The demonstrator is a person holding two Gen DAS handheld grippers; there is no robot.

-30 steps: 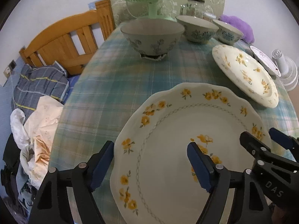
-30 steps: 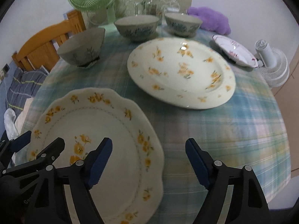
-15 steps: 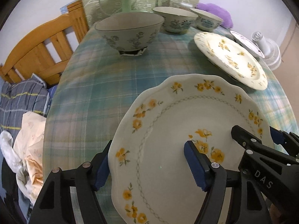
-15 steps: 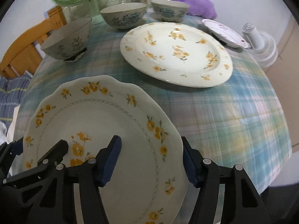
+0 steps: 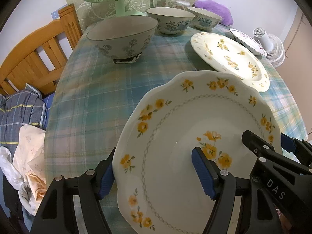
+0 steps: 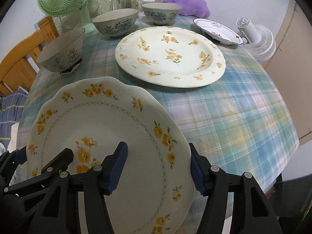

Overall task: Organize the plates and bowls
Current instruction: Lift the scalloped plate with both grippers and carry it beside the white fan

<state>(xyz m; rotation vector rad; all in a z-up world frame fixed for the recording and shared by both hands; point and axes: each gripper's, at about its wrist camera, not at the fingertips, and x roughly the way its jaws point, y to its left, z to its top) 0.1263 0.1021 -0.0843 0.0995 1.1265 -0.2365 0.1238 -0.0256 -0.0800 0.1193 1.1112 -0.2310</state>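
A: Surface (image 6: 234,117), plaid-covered, carries a large round plate (image 6: 169,56) at centre, three bowls and a small plate (image 6: 216,31) behind it. Where is the scalloped plate (image 6: 109,146)?

B: At the near edge, apparently tilted up. It lies near-left of the large plate, which the right side is nearer.

A: And the grips?

B: Left hand-held gripper (image 5: 156,173) straddles the scalloped plate's left rim; right hand-held gripper (image 6: 158,165) straddles its right rim. Both sets of jaws have just been closing, pads now clamping the rim from opposite sides.
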